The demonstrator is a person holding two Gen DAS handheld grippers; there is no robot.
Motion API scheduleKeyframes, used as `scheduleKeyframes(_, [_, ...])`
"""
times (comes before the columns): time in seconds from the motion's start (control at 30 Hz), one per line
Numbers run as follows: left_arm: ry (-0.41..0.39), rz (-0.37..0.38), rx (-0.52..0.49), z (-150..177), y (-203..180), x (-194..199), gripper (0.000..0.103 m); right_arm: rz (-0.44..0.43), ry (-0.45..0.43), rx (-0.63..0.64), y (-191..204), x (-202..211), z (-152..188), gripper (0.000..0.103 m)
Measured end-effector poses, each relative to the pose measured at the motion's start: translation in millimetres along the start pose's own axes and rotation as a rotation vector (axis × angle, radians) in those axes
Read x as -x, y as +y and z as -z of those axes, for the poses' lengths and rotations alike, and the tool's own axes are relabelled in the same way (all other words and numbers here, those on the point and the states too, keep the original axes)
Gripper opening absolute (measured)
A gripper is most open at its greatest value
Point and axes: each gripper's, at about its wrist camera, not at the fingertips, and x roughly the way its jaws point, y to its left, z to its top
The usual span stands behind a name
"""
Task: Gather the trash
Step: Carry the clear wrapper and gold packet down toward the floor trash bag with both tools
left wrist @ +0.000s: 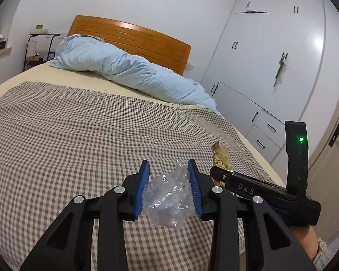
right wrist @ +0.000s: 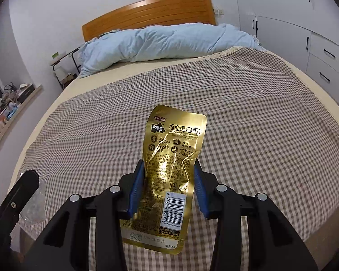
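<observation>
The left gripper (left wrist: 168, 169) squeezes a crumpled clear plastic wrapper (left wrist: 168, 199), the right gripper (right wrist: 169, 171) squeezes a gold snack packet (right wrist: 169, 169), both above the checked bed cover (left wrist: 79, 124)

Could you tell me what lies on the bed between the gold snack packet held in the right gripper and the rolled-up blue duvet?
Nothing: in the right wrist view only bare checked bedspread and a cream sheet strip separate the gold snack packet from the blue duvet.

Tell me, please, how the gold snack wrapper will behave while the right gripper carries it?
The gold snack wrapper looks flat and empty, so probably very light. Its creased foil stands above the right gripper, suggesting some stiffness. The glossy surface might slip.
</observation>
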Motion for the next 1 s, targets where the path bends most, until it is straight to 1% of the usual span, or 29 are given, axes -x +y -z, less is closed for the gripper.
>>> scheduleKeyframes(0.17, [0.002, 0.002, -0.022, 21, -18, 28, 0.033, -0.018, -0.009, 0.025, -4, 25, 23, 0.041])
scheduleKeyframes(0.43, [0.023, 0.015, -0.048, 51, -37, 57, 0.033, -0.069, -0.012, 0.047, -13, 55, 60, 0.041])
scheduleKeyframes(0.67, [0.047, 0.040, -0.071, 77, -47, 75, 0.033, -0.113, -0.008, 0.074, -18, 75, 92, 0.041])
scheduleKeyframes(1.0, [0.111, 0.079, -0.075, 121, -51, 92, 0.033, -0.163, 0.021, 0.130, -17, 91, 142, 0.041])
